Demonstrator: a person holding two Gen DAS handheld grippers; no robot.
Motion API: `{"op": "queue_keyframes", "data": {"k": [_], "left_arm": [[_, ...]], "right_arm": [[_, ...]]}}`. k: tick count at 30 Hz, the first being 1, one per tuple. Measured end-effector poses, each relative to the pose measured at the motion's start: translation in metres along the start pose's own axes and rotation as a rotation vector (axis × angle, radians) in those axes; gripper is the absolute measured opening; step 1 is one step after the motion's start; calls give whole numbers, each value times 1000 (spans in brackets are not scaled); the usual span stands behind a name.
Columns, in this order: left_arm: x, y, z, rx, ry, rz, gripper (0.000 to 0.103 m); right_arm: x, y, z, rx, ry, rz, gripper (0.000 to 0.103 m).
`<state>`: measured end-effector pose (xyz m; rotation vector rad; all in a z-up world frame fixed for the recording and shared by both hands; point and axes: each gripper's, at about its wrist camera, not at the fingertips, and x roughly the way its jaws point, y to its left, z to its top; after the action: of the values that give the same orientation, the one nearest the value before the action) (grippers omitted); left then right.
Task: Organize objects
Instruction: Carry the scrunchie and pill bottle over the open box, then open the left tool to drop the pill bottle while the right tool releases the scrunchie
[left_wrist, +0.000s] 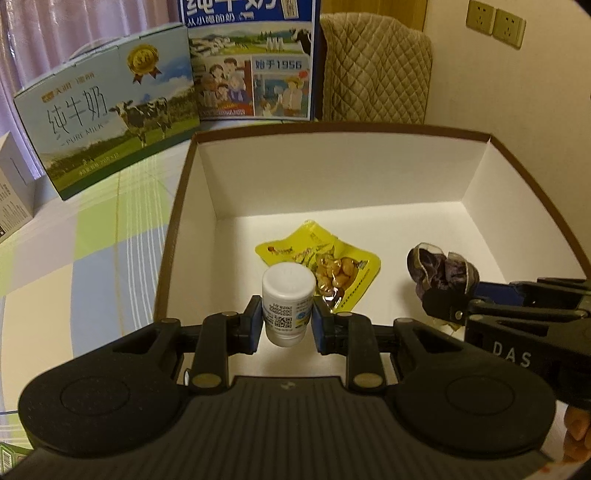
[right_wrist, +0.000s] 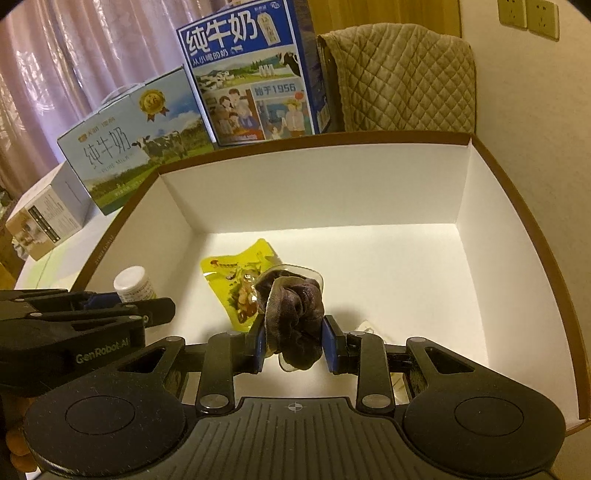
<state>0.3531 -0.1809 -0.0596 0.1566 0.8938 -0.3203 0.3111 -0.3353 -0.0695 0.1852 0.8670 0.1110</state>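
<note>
Progress stands at roughly one item placed: a yellow snack packet (left_wrist: 325, 267) lies flat on the floor of the box (right_wrist: 317, 184), just ahead of both tools. Left hand-held gripper (left_wrist: 287, 315) is closed on a white bottle (left_wrist: 287, 301), held over the box's near-left part; whether it touches the floor cannot be told. Right hand-held gripper (right_wrist: 293, 341) is closed on a dark scrunchie (right_wrist: 293, 310), held just right of the packet and partly overlapping it in view. Judged remaining: release of both items. Open floor lies ahead and to the right of the right gripper, up to the far and right walls. The left wall is close beside the left gripper. The two tools sit near each other, so sideways room between them is tight. Milk cartons (left_wrist: 110, 122) stand on the desk (left_wrist: 92, 258) beyond the box, clear of the work.
</note>
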Motion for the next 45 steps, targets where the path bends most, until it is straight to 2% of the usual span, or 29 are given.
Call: {"op": "queue_keyframes", "data": {"k": [8,13,22,24,26,29,39,41,43,45], "left_arm": [[10,-1,1,8,34,4,23],[11,-1,4,16,36,11,32],[7,-2,4,28,30,9,35],[7,-2,4,29,29,7,37],[6,-3,4,31,28,6,38],[6,-3,5,29,30,2,39],[4,-5,5,27,28,-11,47],[2,-5,4,26,25,-14,50],[0,-6,4,27,17,-12,58],[-3,-6,5,27,9,-15,59]], "right_arm": [[3,-2,-1,2,10,-5,27],[4,-2,-1,4,10,-8,27],[3,-3,0,8,0,-6,28],[1,-4,1,10,-17,-4,32],[-1,-3,1,5,-35,-9,44],[-3,-1,3,-15,-54,-26,52],[-3,-3,3,-14,-68,-63,60],[-5,-5,4,-8,-74,-72,61],[-7,-7,4,0,-78,-79,62],[-8,-9,4,3,-82,-86,62]]}}
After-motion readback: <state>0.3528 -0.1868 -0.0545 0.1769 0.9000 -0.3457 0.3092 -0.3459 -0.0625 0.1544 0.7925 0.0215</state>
